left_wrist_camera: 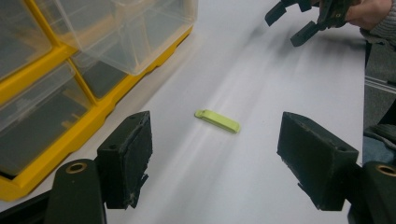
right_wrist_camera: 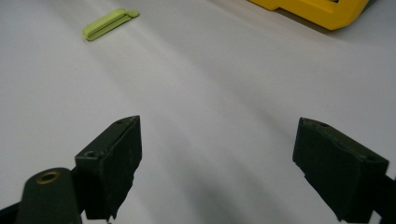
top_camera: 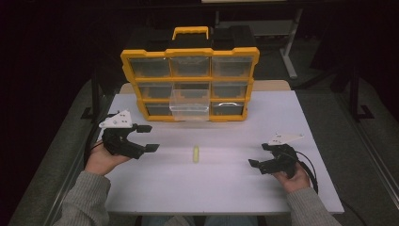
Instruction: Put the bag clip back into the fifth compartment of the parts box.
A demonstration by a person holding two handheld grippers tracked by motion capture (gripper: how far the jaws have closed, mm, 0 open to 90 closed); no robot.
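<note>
On the worktop (top_camera: 141, 188), both tools, left tool (top_camera: 145, 137) and right tool (top_camera: 258, 155), stand apart and empty; the left should straddle the green clip (left_wrist_camera: 217, 121) squarely across its narrow sides before closing.

A white table (top_camera: 282, 117) stands on grey floor (top_camera: 357, 141) in a dim room. Behind it, a second table's pale metal leg (top_camera: 289, 52) and dark frame legs (top_camera: 354, 94) show; the far background lies in darkness.

Yellow organizer case (top_camera: 189, 52) with clear drawers, upright at the white table's (top_camera: 226, 188) far edge, beyond both grippers, one clear drawer (top_camera: 189, 104) pulled out toward them, grey floor (top_camera: 371, 141) around.
</note>
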